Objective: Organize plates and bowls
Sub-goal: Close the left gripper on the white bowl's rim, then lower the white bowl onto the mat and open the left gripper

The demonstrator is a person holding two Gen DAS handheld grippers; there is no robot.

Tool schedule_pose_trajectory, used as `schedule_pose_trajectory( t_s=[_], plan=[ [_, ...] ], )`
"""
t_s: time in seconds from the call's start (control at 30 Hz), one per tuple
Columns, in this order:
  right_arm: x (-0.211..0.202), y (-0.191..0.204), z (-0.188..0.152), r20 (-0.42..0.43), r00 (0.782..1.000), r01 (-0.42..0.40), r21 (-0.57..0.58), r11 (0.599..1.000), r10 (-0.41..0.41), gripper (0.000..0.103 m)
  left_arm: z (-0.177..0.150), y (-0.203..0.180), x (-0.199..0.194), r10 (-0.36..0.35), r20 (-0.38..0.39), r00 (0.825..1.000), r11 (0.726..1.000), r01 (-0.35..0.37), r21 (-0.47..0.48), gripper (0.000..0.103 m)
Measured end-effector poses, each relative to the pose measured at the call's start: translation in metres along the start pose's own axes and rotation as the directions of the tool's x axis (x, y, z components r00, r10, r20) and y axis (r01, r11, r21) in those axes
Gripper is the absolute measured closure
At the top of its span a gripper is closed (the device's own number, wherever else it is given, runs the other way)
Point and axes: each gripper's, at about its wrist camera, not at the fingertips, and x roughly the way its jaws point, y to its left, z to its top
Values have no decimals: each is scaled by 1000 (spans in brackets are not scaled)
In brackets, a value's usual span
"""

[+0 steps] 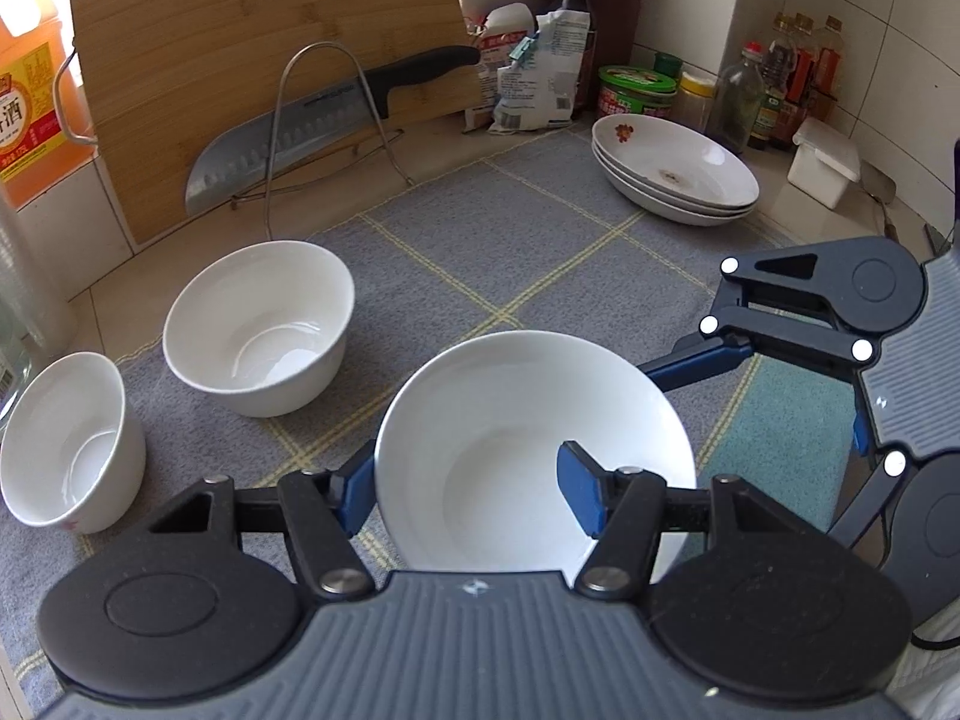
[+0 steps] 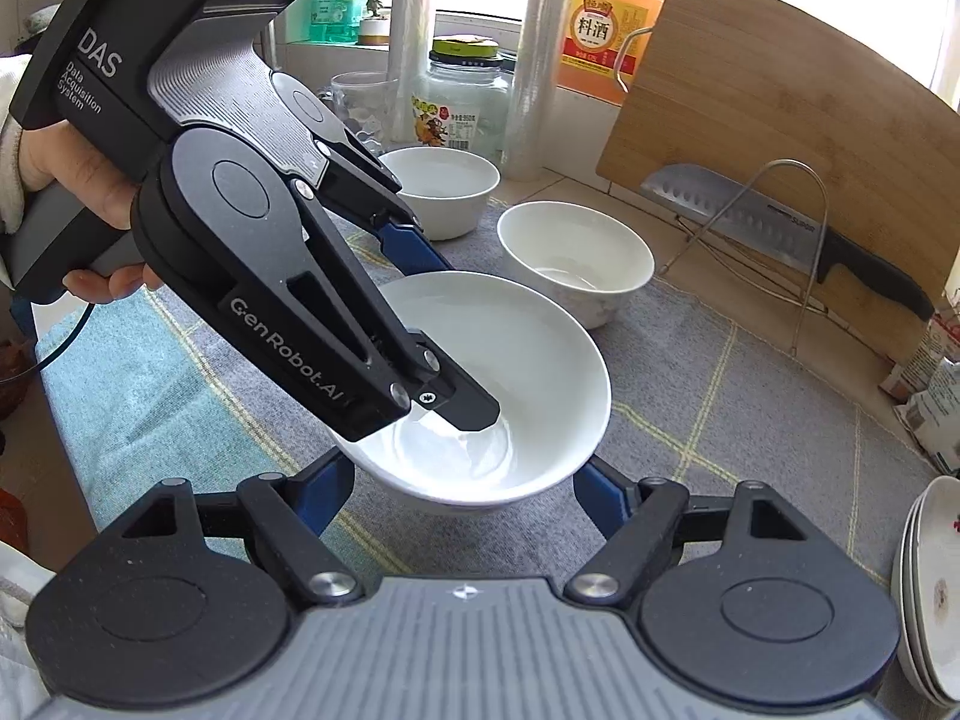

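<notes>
Figure: a kitchen counter covered by a grey checked mat (image 1: 540,252). We see the left gripper (image 1: 465,492) clamped on the rim of a white bowl (image 1: 528,438), one blue finger (image 1: 579,492) inside the wall and the other outside; the bowl sits over the middle of the mat, though we cannot tell whether it rests on it or hangs just above. The right gripper (image 2: 462,483) straddles the same bowl from the opposite side with jaws fairly wide; we cannot tell whether its pads press the wall. Two more empty bowls, a middle bowl (image 1: 261,327) and an edge bowl (image 1: 69,444), stand towards the mat's left edge. A stack of plates (image 1: 675,168) rests at the mat's far right corner. A knife (image 1: 312,126) leans in a wire rack (image 1: 324,120) before an upright cutting board (image 1: 258,60).
</notes>
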Motion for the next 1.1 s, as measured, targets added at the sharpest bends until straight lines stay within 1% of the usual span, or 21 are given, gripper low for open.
schedule_pose_trajectory(
  t_s=[0.27, 0.47, 0.77, 1.1],
  plan=[
    [-12, -12, -18, -19, 999, 36, 46, 998, -35, 19, 10, -17, 14, -42, -7, 999, 999, 42, 28, 42],
    [-12, -20, -27, -40, 998, 53, 80, 995, -49, 19, 15, -27, 26, -69, -22, 997, 996, 70, 49, 42],
    [-10, -26, -34, -66, 997, 49, 110, 993, -42, 19, 15, -34, 37, -79, -46, 996, 996, 81, 48, 42],
    [-7, -29, -35, -77, 996, 42, 116, 992, -33, 19, 14, -35, 41, -79, -48, 996, 996, 81, 38, 42]
  ],
)
